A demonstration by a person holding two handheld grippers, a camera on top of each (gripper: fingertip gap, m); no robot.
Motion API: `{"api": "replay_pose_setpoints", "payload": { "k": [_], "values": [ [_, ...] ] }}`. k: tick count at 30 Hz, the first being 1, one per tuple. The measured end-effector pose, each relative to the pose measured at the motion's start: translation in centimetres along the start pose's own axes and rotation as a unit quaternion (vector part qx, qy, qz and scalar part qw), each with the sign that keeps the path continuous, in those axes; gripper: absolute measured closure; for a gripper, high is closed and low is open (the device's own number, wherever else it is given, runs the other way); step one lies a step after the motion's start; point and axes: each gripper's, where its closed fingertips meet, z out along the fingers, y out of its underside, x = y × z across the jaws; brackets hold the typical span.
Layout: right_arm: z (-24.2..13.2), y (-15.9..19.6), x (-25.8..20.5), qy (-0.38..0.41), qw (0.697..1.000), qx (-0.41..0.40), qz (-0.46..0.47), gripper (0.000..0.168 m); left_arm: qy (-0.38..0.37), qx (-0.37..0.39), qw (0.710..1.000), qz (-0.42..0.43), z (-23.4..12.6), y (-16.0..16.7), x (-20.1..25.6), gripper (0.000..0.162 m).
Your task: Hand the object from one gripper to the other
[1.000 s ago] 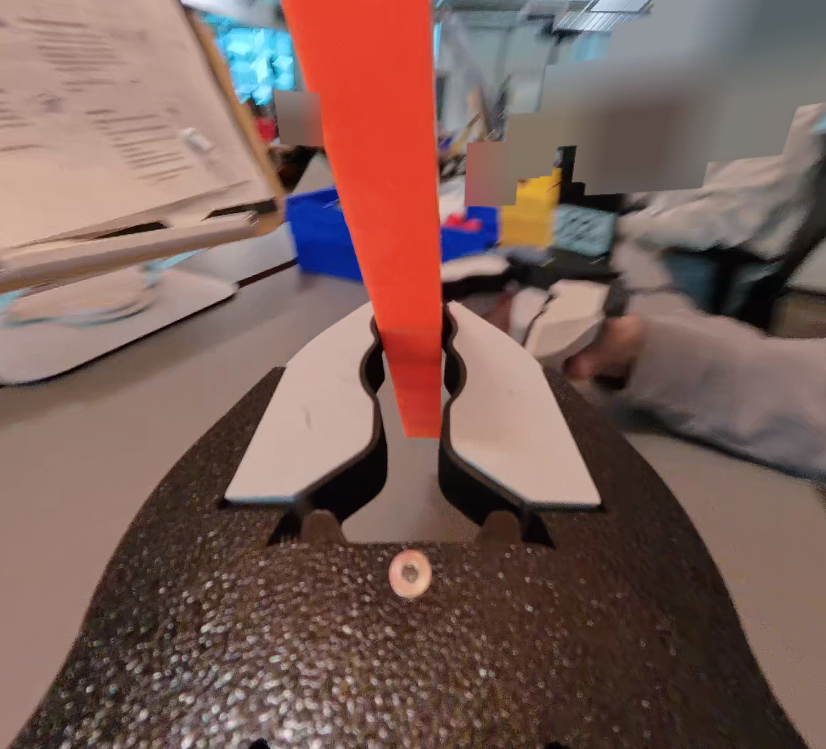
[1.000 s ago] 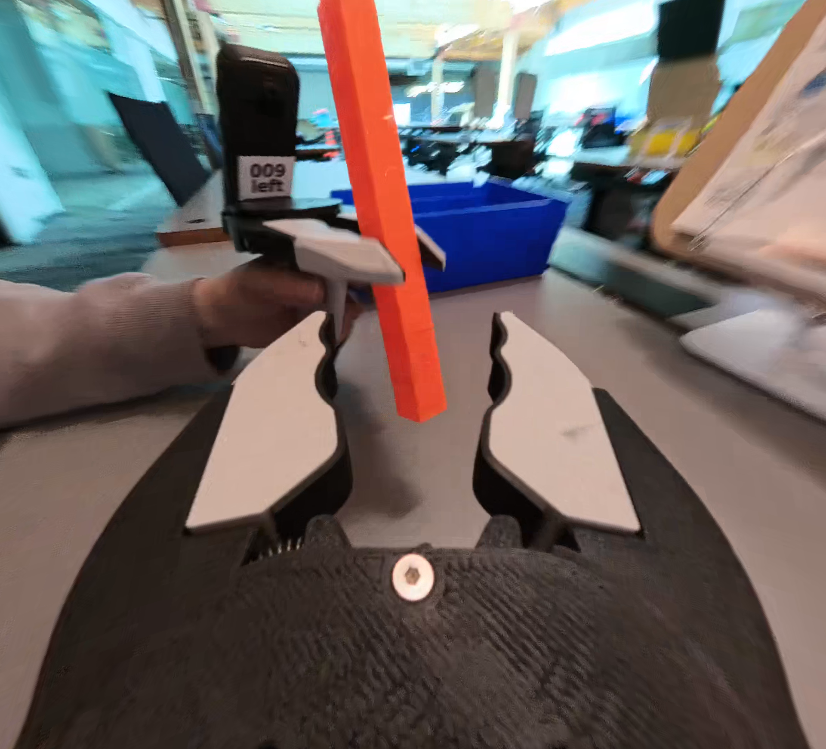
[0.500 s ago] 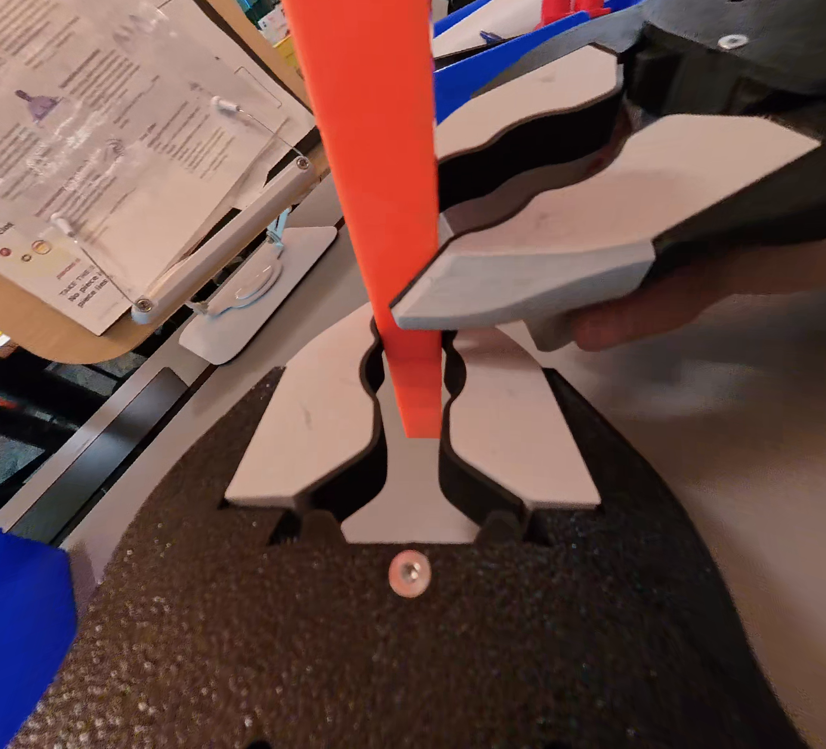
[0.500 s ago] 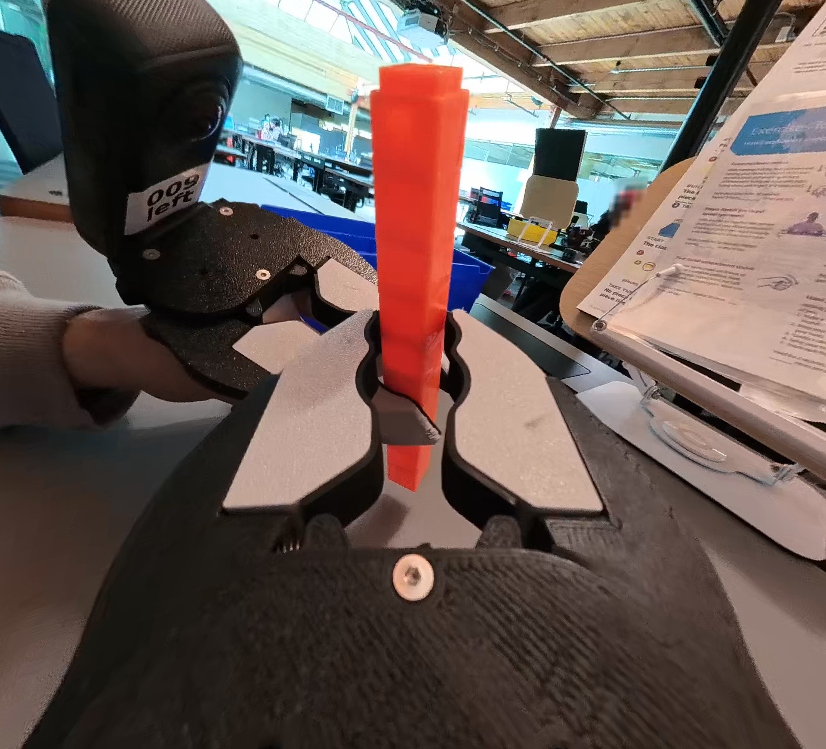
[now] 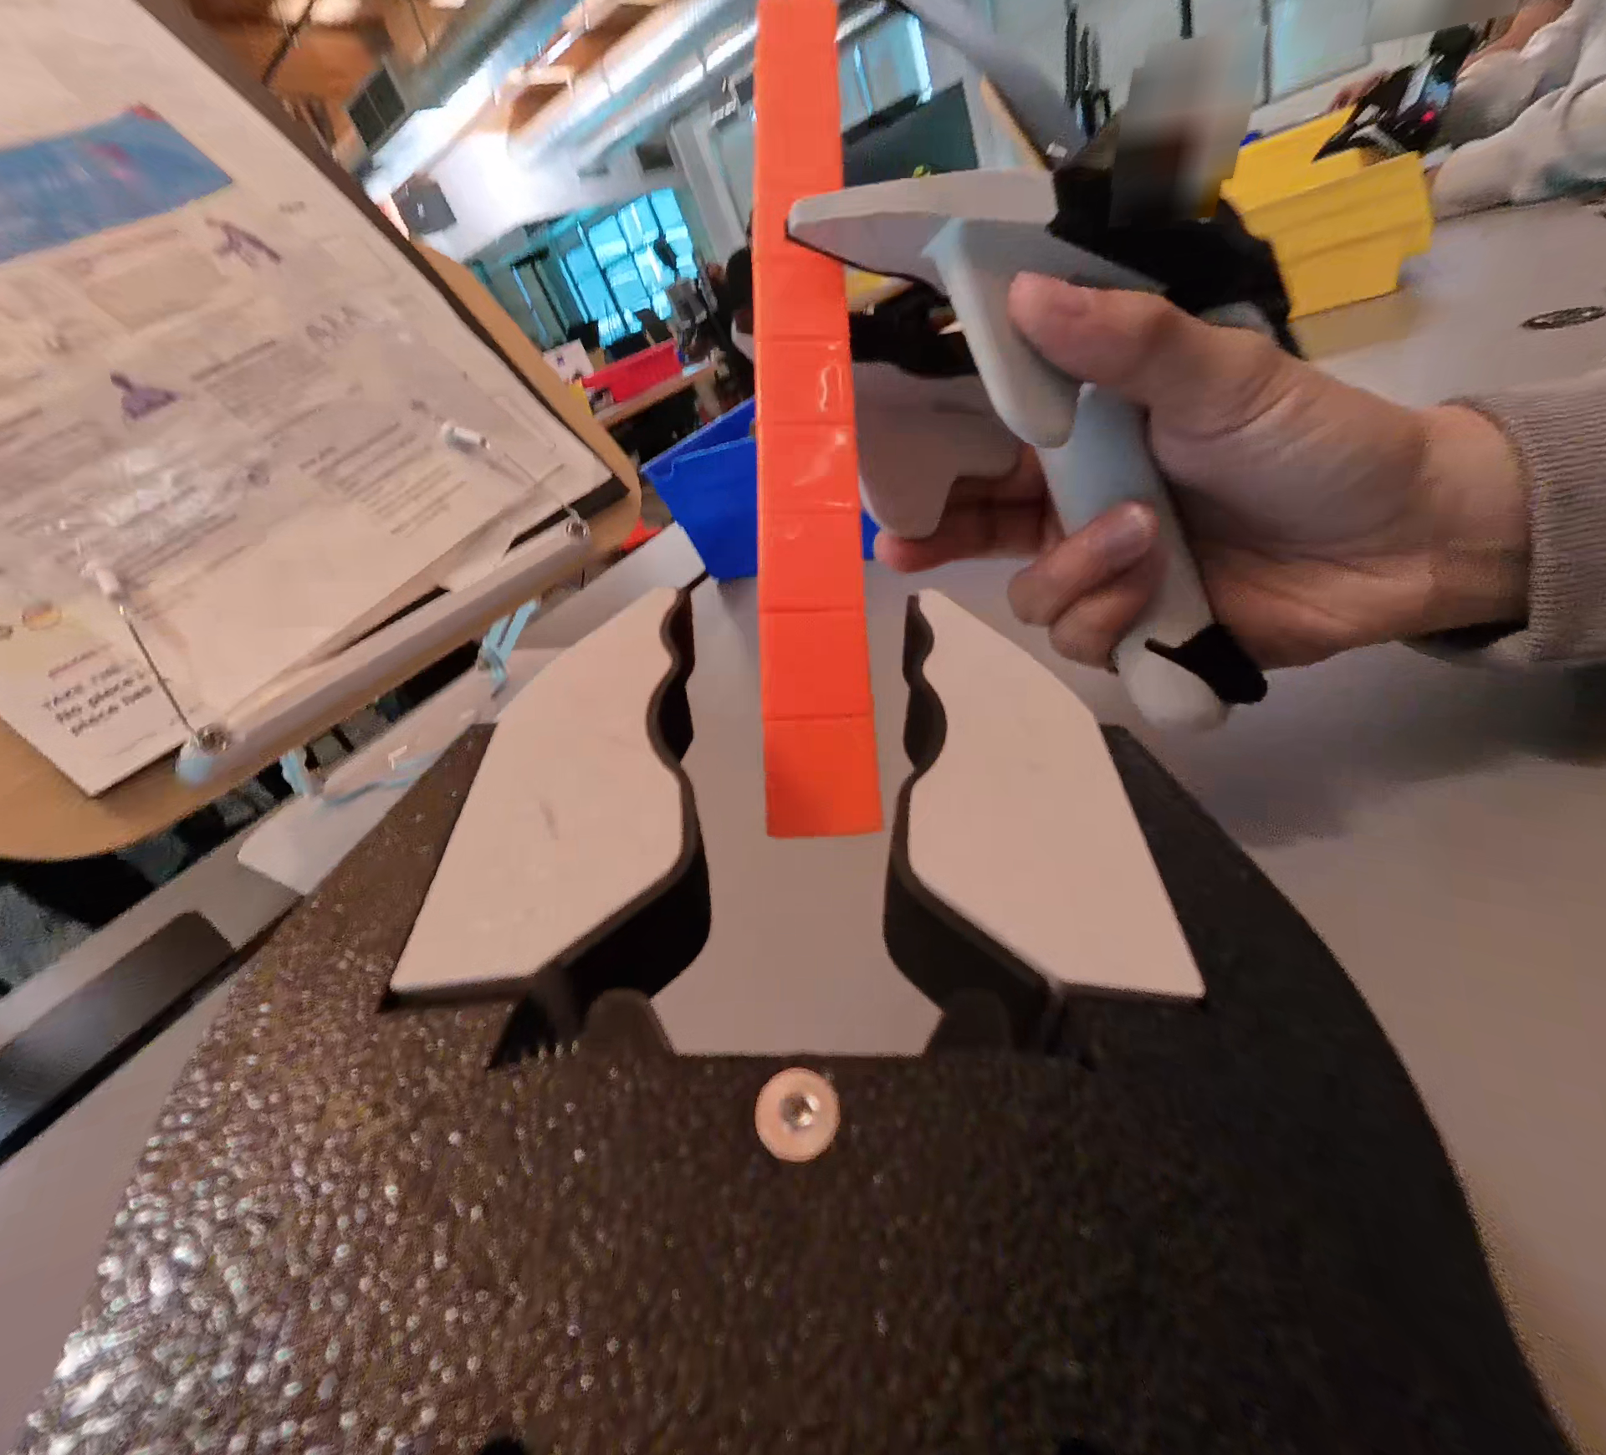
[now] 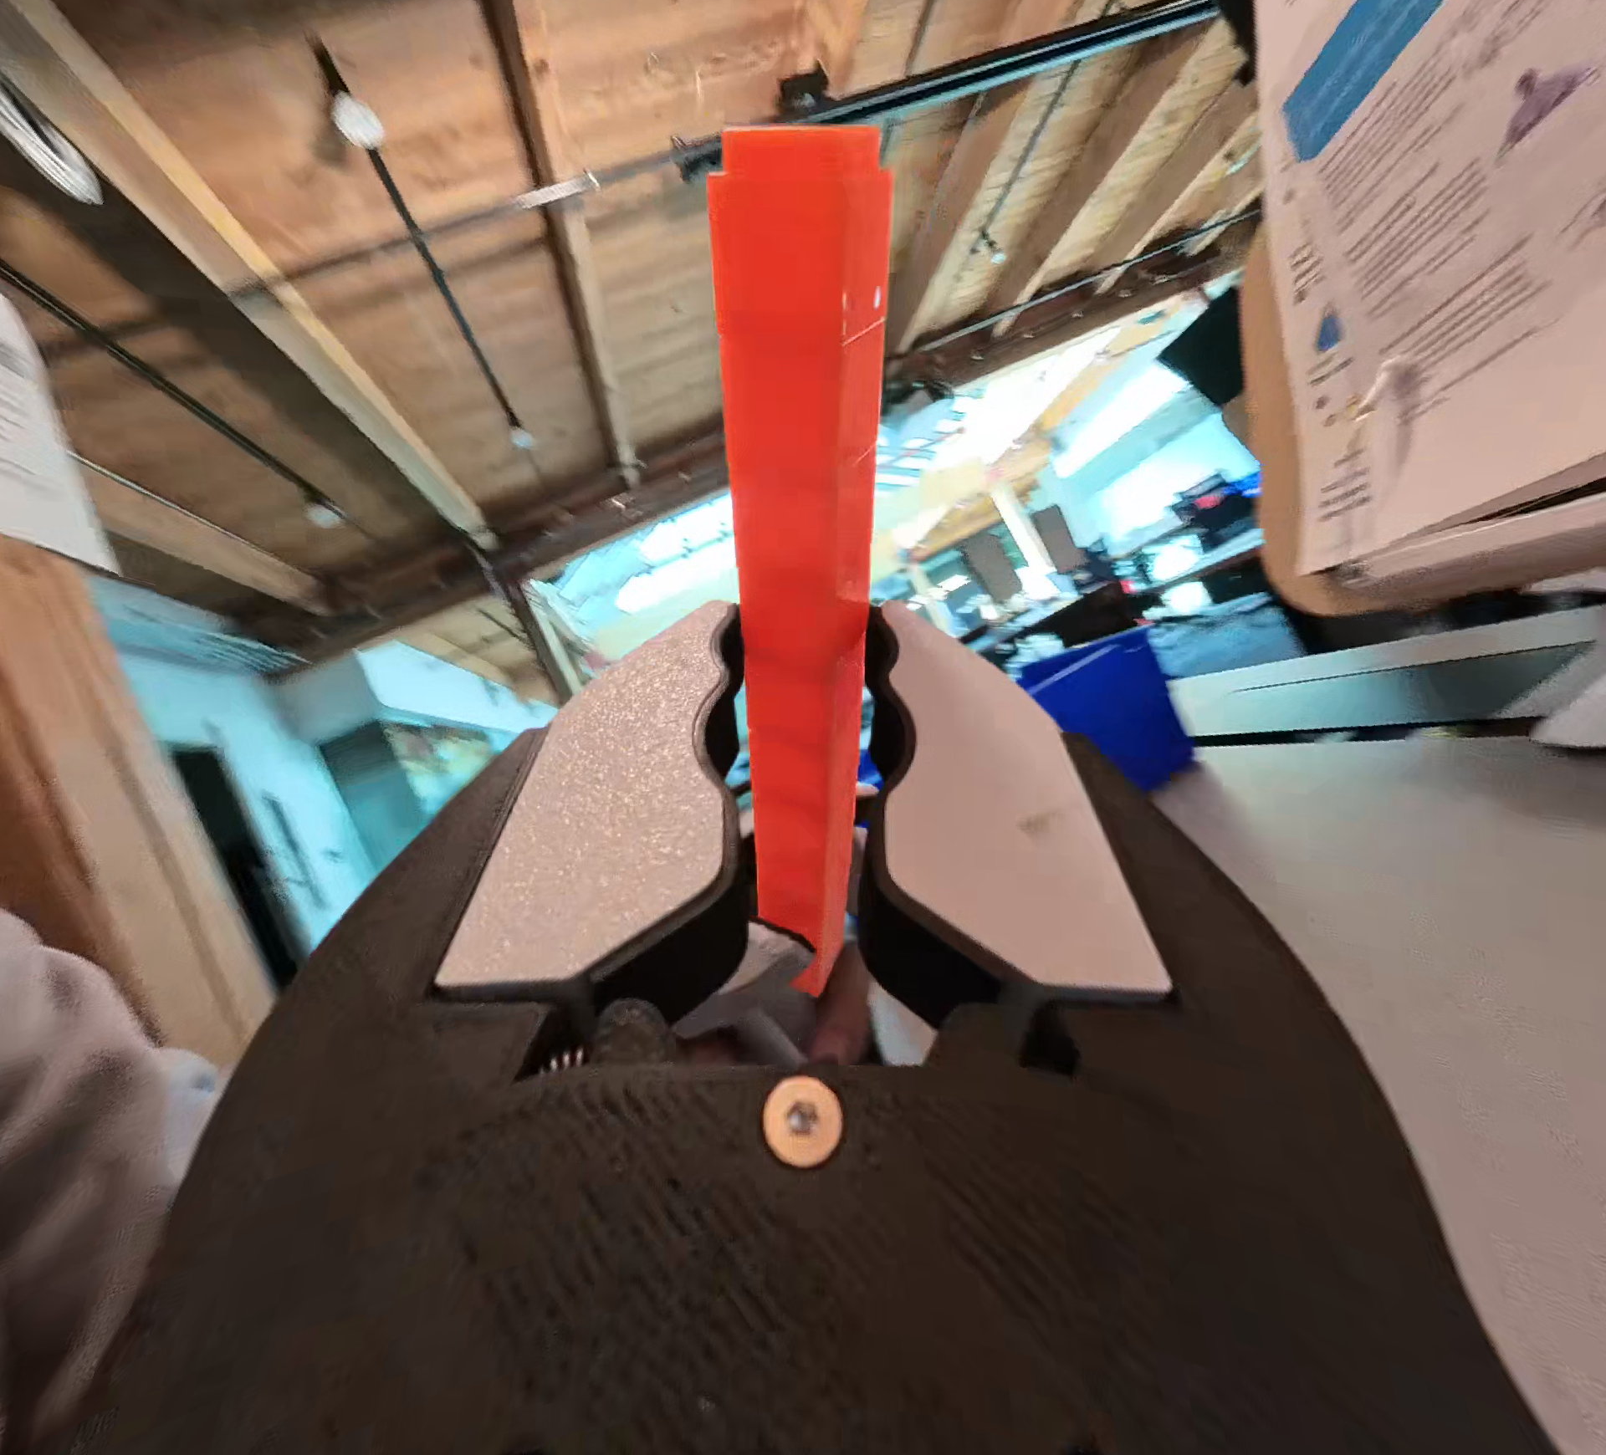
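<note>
Left tongs point(image 5: 799, 727) stand apart in the left wrist view, a gap on each side of the upright orange segmented bar point(image 5: 804, 405), which the right tongs point(image 5: 804, 227), held in a hand point(image 5: 1286, 492), pinch higher up; we judge the handover nearly made, so we should draw the left tongs straight back without brushing the bar's lower end. Seen in the right wrist view, the right tongs point(image 6: 804, 636) are closed on the bar point(image 6: 799, 458) near its lower part, and we should keep that pinch firm and the bar upright above the bench point(image 6: 1408, 935).

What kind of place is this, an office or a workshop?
Probably a big shared workshop or lab: bare wooden ceiling beams, plastic parts bins in blue and yellow on work tables, and an instruction sheet on a stand.
</note>
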Motion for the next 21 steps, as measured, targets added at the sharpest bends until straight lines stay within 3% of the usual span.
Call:
{"api": "replay_pose_setpoints", "payload": {
  "k": [3,7,8,11,14,18,21],
  "values": [
    [0.3,0.4,-0.2,-0.017,0.998,0.009,0.053,0.142,-0.003,0.031,0.999,0.029,-0.3,-0.7,0.3,0.137],
    [0.1,0.4,0.1,-0.008,1.0,-0.012,0.013,0.139,-0.001,0.05,0.999,-0.003,-0.9,-2.0,-0.2,0.139],
    [0.0,0.3,0.2,0.0,1.0,-0.013,-0.026,0.135,0.014,0.058,0.998,-0.032,-1.0,-2.4,-0.2,0.139],
    [-0.3,-0.4,0.2,0.017,0.992,-0.026,-0.122,0.103,0.066,0.096,0.978,-0.176,-1.7,-3.4,-0.8,0.139],
    [-0.6,0.1,-0.2,-0.02,0.989,-0.084,-0.118,0.089,0.138,0.118,0.946,-0.268,-2.9,-3.6,-1.5,0.139],
    [-0.4,2.0,-0.9,-0.071,0.991,-0.109,-0.043,0.096,0.218,0.105,0.927,-0.288,-3.7,-3.2,-0.5,0.139],
    [-0.1,3.9,-2.4,-0.101,0.981,-0.14,-0.085,0.115,0.237,0.088,0.923,-0.289,-3.4,-2.7,0.6,0.139]
  ]
}}
